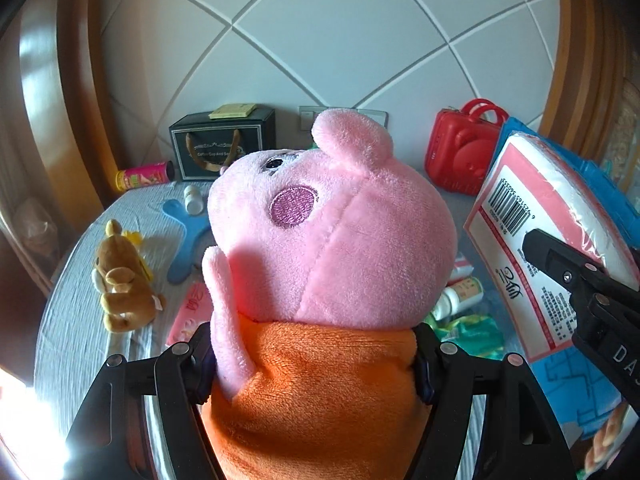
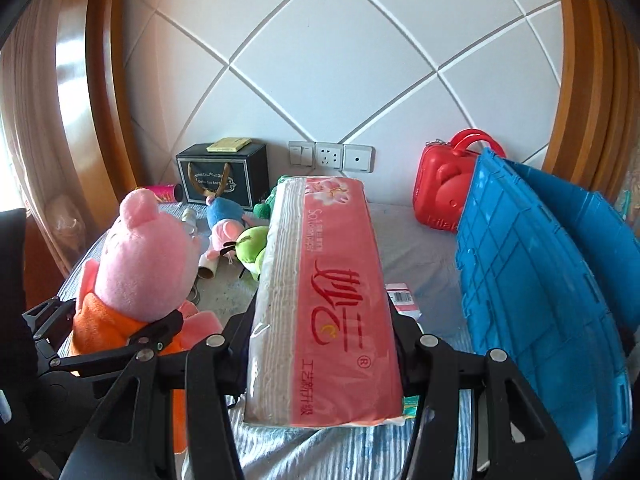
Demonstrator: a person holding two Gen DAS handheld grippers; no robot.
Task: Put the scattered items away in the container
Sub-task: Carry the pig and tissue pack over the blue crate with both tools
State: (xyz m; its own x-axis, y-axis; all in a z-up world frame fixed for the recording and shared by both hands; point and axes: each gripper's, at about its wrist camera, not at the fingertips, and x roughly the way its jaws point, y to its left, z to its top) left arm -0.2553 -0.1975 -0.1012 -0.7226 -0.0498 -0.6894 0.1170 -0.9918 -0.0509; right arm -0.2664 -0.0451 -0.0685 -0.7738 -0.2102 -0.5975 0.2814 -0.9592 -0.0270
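Left gripper point(image 1: 316, 364) closed on soft, light pig plush point(image 1: 332, 240) at orange torso; right gripper point(image 2: 324, 344) clamped across compressible tissue pack point(image 2: 340, 292) mid-length; both aloft beside blue container point(image 2: 532, 280).

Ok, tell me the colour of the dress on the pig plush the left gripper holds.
Orange; the pig plush's dress shows best in the left wrist view.

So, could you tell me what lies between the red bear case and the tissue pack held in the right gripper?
In the right wrist view, only bare grey bedsheet lies between the red bear case and the tissue pack; nothing stands on that stretch.
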